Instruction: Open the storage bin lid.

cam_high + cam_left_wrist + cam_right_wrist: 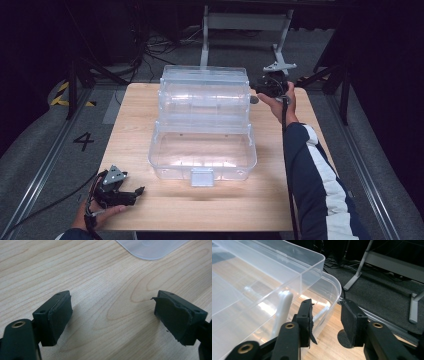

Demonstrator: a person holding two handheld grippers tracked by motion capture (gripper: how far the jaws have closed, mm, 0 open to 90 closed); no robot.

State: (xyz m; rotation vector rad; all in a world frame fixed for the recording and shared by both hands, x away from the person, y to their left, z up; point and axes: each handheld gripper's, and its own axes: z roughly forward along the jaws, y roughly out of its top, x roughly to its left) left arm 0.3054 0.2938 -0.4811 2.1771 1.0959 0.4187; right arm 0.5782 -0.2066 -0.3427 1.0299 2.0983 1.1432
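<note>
A clear plastic storage box (202, 120) stands in the middle of the wooden table (135, 125), its stacked tiers stepped back and a grey latch (202, 176) at its front. My right gripper (255, 96) is at the box's far right corner, held in a hand. In the right gripper view its jaws (327, 320) stand apart beside the rounded corner wall (329, 287), close to a white hinge arm (283, 310), pressing on nothing. My left gripper (136, 195) rests near the front left edge, open (112, 315) over bare wood, with a box corner (150, 247) farther off.
A grey metal stand (245, 22) and loose cables (150, 47) lie on the dark floor beyond the table. A painted 4 (83, 140) and yellow-black tape (60, 95) mark the floor at left. The right sleeve (320, 180) crosses the table's right side.
</note>
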